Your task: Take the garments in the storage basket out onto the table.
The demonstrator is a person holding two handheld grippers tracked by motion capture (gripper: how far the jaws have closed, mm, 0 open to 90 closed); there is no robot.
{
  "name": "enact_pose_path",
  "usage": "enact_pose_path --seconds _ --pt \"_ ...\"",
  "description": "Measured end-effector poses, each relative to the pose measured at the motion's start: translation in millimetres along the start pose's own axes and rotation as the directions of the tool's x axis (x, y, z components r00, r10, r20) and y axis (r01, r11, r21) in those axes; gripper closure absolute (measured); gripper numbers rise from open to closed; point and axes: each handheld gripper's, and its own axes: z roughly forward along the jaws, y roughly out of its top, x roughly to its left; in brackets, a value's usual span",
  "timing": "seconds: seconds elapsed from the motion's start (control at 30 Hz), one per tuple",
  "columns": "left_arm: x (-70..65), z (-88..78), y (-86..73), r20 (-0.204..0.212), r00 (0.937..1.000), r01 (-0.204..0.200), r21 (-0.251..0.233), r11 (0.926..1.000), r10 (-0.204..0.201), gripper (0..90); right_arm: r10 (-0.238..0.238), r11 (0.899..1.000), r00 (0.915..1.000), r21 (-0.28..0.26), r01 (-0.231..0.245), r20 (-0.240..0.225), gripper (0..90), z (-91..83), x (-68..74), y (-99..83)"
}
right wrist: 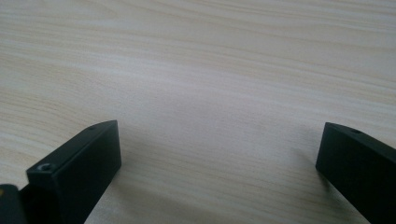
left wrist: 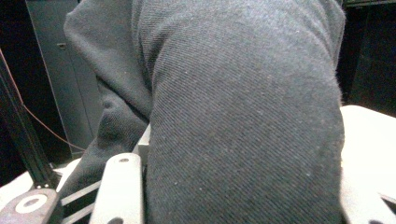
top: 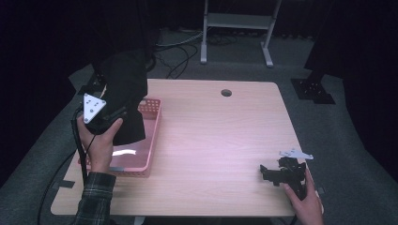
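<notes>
Left gripper, clamped on a dark grey garment, is holding the cloth in the air above the near half of the pink basket, with the loose end draping down toward the basket's floor. Seen along that gripper's own jaws, the garment is bunching thickly between the pale pads, its surface a fine diagonal twill, soft and matte, folding in heavy rounded rolls rather than sharp creases.

Judging by the pose, the step in hand is lifting the garment clear of the basket, or lowering it in; the frames do not settle which. Either way, the next move is calling for a steady grip on slack fabric that will swing and trail, and for enough height that the hanging hem clears the basket's rim.

Well to the right of the basket, near the table's front corner, the right gripper is resting in the person's hand with its black, blocky jaws spread wide and holding nothing; between them lies bare tabletop, a pale wood-grain laminate with a smooth, faintly glossy finish. Basket walls are showing a rigid plastic lattice, rectangular with rounded corners. A plaid sleeve is covering the left forearm.
</notes>
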Motion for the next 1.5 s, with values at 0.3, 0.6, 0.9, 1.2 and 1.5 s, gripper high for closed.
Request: enact_pose_path --seconds 0.3,0.6,0.9,1.2,1.5 --pt "-19.0 -10.5 17.5 0.021 0.9983 0.055 -0.012 0.9984 -0.054 48.4 -0.001 1.0 1.0 -0.001 0.001 0.0 0.0 0.1 -0.1 0.0" --pt "-50.3 -14.6 26.2 0.069 0.993 0.095 -0.002 0.9954 -0.095 48.4 -0.001 1.0 1.0 0.0 0.001 0.001 0.0 0.0 -0.1 0.0" --pt "-92.9 -9.6 31.0 0.128 0.987 0.1 -0.012 0.9949 -0.098 48.3 -0.002 1.0 1.0 0.0 0.002 0.0 0.0 0.0 -0.1 0.0" --pt "-136.6 0.2 22.1 0.192 0.9745 0.118 -0.004 0.993 -0.115 48.3 -0.001 1.0 1.0 0.0 0.001 0.0 0.0 0.0 -0.1 0.0" --pt "-174.1 9.6 -0.8 0.239 0.9643 0.111 0.022 0.9935 -0.113 48.3 0.0 1.0 1.0 0.0 0.0 0.001 0.0 0.0 0.0 0.1"
